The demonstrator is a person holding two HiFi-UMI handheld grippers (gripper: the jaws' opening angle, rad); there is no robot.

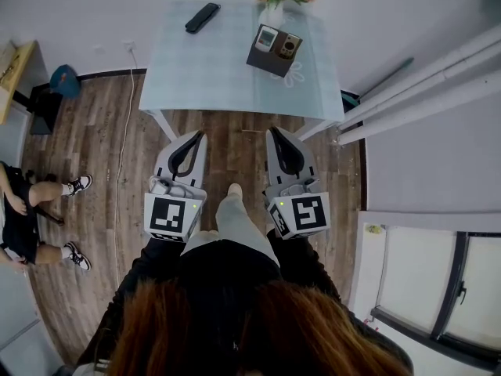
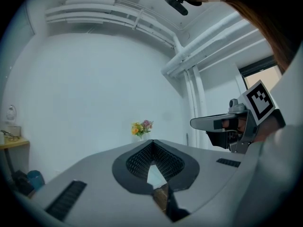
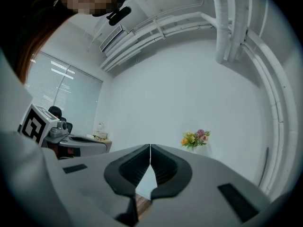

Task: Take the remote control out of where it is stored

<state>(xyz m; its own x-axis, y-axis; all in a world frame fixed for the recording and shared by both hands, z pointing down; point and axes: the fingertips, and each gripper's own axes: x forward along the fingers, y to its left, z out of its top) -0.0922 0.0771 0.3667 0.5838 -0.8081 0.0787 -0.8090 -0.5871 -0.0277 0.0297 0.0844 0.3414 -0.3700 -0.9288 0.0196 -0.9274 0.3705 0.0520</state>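
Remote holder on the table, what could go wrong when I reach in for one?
The holder sits beside the flower vase, so a reaching tool might tip it. Two remotes stand close together inside; pulling one could drag the other. Left tool and right tool are shut and must open first.

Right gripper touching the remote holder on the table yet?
Apart. Head view: the right gripper hangs over the wood floor, short of the table, while the remote holder stands well in on the tabletop.
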